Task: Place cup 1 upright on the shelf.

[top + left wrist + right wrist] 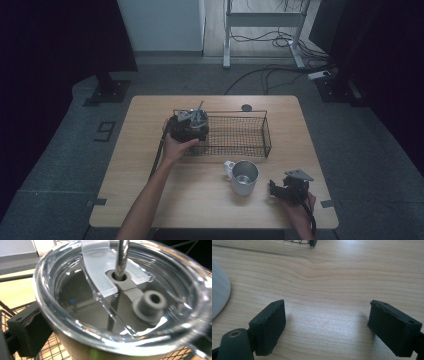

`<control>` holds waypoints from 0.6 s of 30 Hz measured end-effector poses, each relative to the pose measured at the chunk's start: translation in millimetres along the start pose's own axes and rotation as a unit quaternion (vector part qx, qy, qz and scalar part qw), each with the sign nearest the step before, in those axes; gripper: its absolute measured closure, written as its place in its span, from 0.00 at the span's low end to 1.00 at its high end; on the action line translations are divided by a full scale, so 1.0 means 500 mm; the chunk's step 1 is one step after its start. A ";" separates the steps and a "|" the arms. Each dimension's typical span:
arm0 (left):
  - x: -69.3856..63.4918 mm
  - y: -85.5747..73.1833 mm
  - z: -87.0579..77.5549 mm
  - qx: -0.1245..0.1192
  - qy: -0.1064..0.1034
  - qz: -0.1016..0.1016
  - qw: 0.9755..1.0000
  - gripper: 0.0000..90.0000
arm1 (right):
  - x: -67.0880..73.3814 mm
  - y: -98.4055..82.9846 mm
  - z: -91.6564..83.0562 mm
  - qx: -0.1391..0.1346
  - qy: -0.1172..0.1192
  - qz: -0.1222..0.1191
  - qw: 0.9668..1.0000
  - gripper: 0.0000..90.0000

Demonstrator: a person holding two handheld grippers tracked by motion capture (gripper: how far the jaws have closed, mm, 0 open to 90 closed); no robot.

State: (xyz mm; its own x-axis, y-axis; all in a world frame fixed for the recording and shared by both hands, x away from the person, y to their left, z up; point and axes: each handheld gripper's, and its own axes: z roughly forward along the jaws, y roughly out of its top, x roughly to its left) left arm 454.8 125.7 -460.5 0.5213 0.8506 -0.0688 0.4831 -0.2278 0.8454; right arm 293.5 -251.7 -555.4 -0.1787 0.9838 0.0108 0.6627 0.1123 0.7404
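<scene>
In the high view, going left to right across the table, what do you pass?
Left gripper around a lidded cup with a straw at the left end of the wire basket → white mug → right gripper low over the bare table.

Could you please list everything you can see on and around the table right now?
table: one, light wood, centre.
wire basket: one, black, far middle of the table.
tumbler: one, steel with clear lid, at the basket's left end.
straw: one, metal, through the lid.
mug: one, white, steel inside, in front of the basket.
round disc: one, dark, behind the basket.
left gripper: black, jaws either side of the tumbler.
right gripper: black, jaws apart, empty, right of the mug.
hands: two, one per gripper.
</scene>
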 end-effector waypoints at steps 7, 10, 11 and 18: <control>0.004 -0.006 -0.024 -0.009 -0.003 -0.003 1.000 0.00 | 0.000 0.000 0.000 0.000 -0.001 0.000 1.000 0.16; 0.001 -0.012 -0.032 -0.009 -0.008 -0.003 1.000 0.00 | 0.000 0.000 0.000 0.001 -0.002 0.001 1.000 0.16; -0.001 -0.014 -0.034 -0.008 -0.010 -0.002 1.000 0.00 | 0.000 0.000 0.000 0.001 -0.001 0.001 1.000 0.16; -0.014 -0.035 -0.059 -0.013 -0.013 0.005 1.000 0.00 | 0.001 0.000 0.000 0.001 -0.002 0.001 1.000 0.16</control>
State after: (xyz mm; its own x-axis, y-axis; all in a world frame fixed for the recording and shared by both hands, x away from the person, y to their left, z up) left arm 422.0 137.6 -459.0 0.5439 0.8360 -0.0727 0.4599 -0.2245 0.8591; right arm 293.4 -251.4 -555.3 -0.1751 0.9845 0.0103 0.6644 0.1104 0.7392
